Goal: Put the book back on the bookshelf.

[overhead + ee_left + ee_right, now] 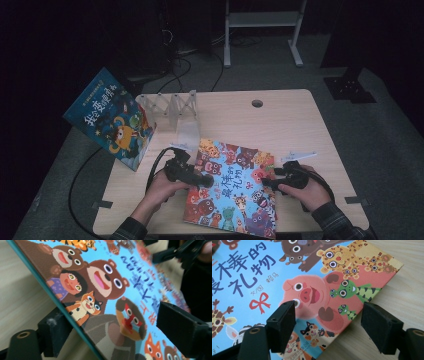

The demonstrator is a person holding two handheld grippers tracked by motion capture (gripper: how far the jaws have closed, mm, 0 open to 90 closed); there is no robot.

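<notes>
A picture book [235, 190] with cartoon animals on a light-blue cover lies on the wooden table [290, 120], near the front edge. My left gripper [207, 180] is at the book's left edge. In the left gripper view the book [105, 280] looks tilted, and its teal edge runs between the jaws of the gripper [117, 332], one jaw below and one above the cover, open with a wide gap. My right gripper [265, 184] is at the book's right edge. There the book [287, 277] has one jaw over its cover and one over bare table, the gripper [328, 325] open.
A second, dark-blue picture book [112, 120] leans at the table's left edge beside a clear folding rack [172, 107]. A small white piece [298, 155] lies near the right hand. A cable hole [257, 103] is at the back. Cables trail off the left side.
</notes>
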